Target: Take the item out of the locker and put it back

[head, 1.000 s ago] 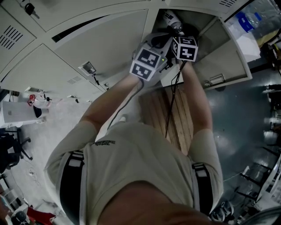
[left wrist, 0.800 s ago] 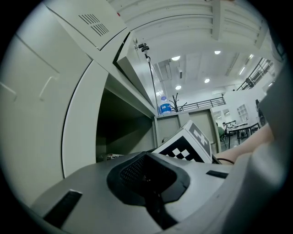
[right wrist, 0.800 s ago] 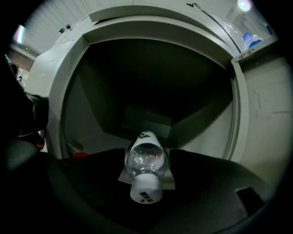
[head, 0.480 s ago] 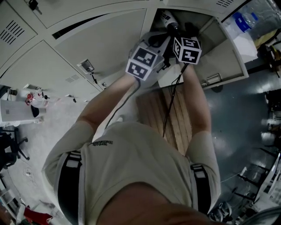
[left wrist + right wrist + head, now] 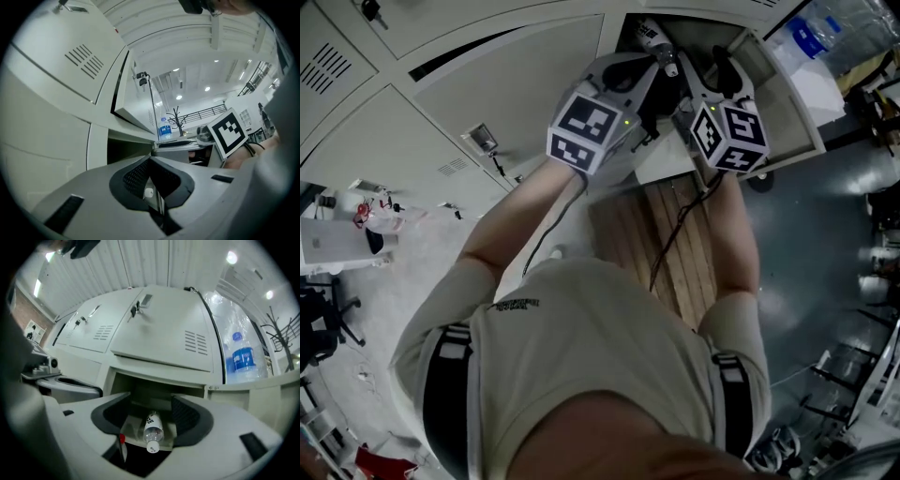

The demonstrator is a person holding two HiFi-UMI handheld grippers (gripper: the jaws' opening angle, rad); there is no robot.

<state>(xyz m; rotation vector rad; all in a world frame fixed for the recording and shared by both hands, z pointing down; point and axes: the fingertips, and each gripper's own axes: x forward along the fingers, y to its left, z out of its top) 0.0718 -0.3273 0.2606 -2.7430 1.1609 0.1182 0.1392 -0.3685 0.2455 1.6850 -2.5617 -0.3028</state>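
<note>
One bottle (image 5: 152, 425) lies untouched between the right gripper's (image 5: 151, 404) open, just-narrowed jaws; left gripper (image 5: 151, 161) closed.

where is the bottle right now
In the right gripper view, low centre, the bottle lies on its side at the front edge of the open locker, cap toward the camera.

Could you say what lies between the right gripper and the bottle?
Nothing: the right gripper view shows bare space between the right gripper, its empty jaws lately closing, and the clear plastic bottle.
</note>
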